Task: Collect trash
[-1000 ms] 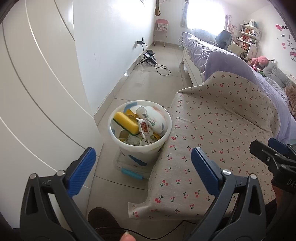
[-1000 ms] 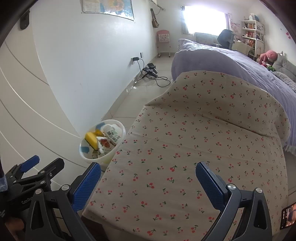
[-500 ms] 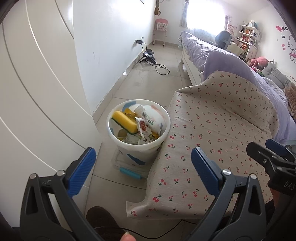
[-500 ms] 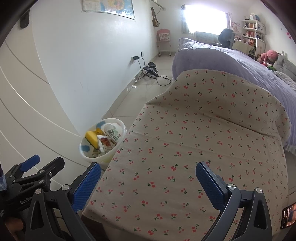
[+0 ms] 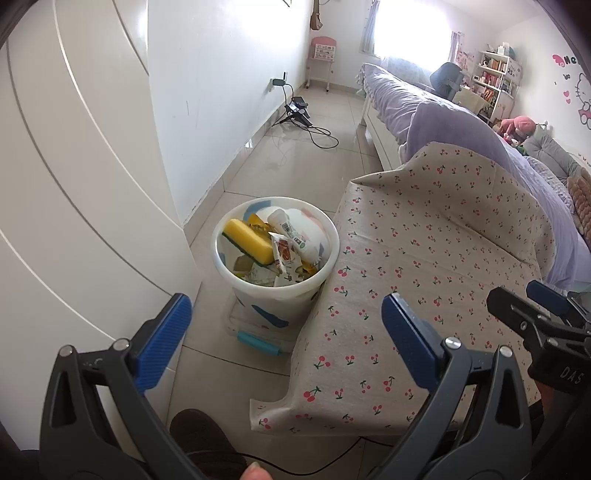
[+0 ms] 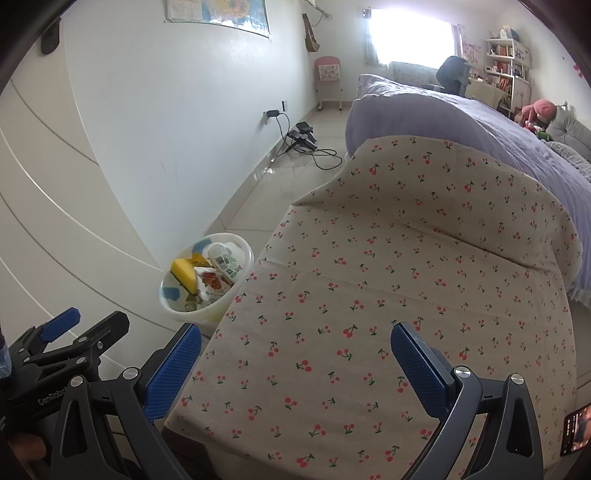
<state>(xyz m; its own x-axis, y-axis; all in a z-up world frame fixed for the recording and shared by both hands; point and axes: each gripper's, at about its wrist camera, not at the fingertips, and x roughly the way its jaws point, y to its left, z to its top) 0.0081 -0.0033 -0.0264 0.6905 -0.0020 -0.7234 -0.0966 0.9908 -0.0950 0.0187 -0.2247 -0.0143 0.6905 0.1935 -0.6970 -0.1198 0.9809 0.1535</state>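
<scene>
A child's bedroom in a home was shown. A long bed [image 6: 461, 122] covered in lilac bedding was seen beside a tiled floor [image 5: 295, 162]. A bookshelf [image 5: 495, 79], cartoon wall stickers [image 5: 580, 99], a pink child's chair [image 6: 328, 79] and a wall map [image 6: 218, 13] were visible, with daylight from a curtained window [image 6: 410, 35].

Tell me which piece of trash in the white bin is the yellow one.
The yellow sponge with its dark green scrub layer, lying toward the bin's left side; the white tube and printed wrappers beside it are mostly white.
</scene>
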